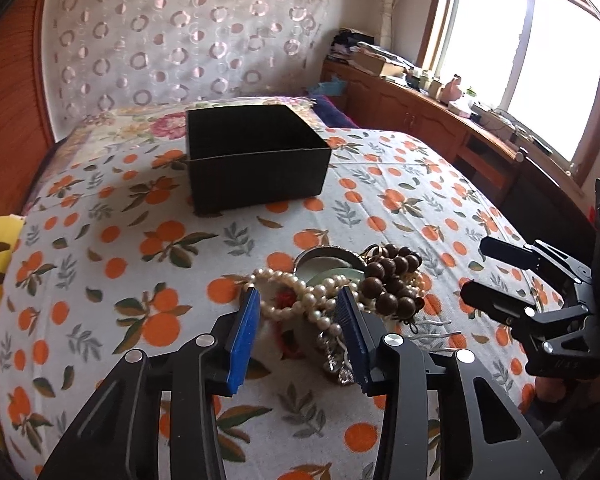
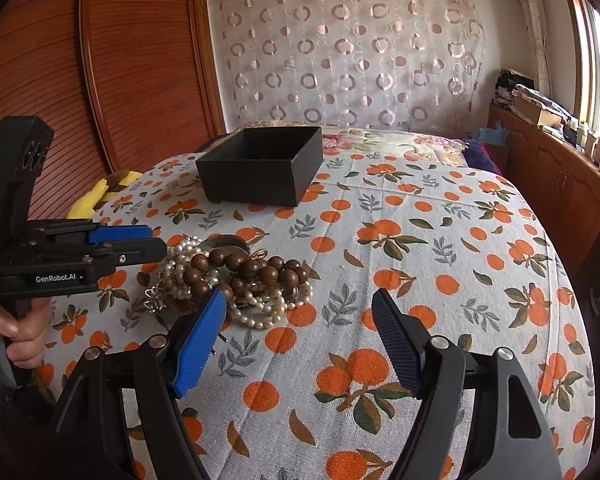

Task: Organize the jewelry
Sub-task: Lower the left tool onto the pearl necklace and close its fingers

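We hold the left gripper low over the bed, its blue fingers spread apart on either side of a pearl necklace without closing on it. The pearls lie tangled in a heap with a brown wooden bead bracelet, a pale green bangle and a silvery chain piece (too jumbled to sort further). Beyond the left gripper stands an open black box. Our right gripper is released, fingers wide, with the heap ahead and to its left; nothing lies between them but the orange-print sheet.
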Motion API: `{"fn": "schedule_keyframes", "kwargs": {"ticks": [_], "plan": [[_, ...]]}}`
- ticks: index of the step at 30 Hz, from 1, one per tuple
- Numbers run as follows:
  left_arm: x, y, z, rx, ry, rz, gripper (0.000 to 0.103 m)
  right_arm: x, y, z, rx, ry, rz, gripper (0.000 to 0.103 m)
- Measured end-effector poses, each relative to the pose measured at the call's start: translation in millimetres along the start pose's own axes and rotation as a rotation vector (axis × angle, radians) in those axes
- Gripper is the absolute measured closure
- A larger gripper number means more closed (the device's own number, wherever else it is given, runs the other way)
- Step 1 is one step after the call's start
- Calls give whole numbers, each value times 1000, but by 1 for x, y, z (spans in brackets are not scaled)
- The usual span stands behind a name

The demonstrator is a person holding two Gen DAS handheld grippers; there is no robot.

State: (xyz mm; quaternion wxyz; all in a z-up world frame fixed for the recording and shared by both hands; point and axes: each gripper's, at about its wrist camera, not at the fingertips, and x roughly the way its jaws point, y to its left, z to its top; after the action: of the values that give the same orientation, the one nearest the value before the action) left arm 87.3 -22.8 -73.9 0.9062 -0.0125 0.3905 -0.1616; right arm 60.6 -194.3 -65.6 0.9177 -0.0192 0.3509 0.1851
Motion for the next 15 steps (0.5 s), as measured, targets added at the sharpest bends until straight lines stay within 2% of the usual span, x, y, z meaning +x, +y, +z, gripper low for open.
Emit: {"fn": "schedule_keyframes", "kwargs": {"ticks": [10,13,15], "plan": [[15,5,4,-30,47,-92,79,2,3,-1,-10,7,8,25],[15,2,3,-10,44,-84,80,3,3,-1,-9,8,9,25],[16,2,4,-4,46,-79,88,4,5,0,-12,10,11,25]]}}
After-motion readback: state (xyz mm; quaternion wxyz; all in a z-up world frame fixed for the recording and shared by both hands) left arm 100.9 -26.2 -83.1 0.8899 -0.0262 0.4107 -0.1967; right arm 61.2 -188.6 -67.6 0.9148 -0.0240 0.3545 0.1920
